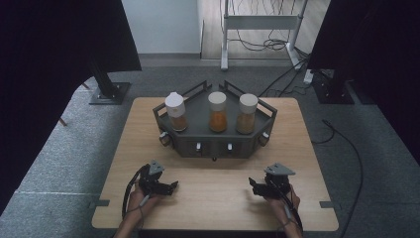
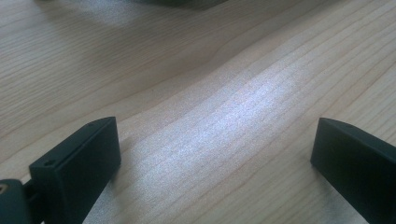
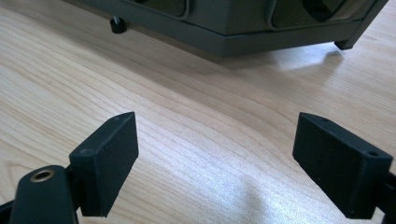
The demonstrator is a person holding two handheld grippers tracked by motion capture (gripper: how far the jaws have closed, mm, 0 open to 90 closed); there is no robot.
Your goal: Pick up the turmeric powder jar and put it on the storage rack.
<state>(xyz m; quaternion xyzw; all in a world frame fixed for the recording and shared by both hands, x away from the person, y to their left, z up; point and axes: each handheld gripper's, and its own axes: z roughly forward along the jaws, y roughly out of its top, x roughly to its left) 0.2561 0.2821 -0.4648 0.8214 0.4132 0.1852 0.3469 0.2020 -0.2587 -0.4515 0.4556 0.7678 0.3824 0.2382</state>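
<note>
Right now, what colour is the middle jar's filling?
Orange, under a white lid; the middle jar shows best in the high view.

Three jars (image 1: 218,111), one rack (image 1: 190,141).

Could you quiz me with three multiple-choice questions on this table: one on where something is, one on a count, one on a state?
1. Where do the jars stand?
A. On the dark rack
B. On the floor
C. Between the jaws

2. How many white-capped jars are there?
A. One
B. Three
C. Five

3. How are the jaws of the right gripper?
A. Shut on a jar
B. Shut empty
C. Open, empty

Answers: 1 A, the left jar, middle jar and right jar sit on the rack; 2 B, three caps show; 3 C, only bare table lies between them.
</note>
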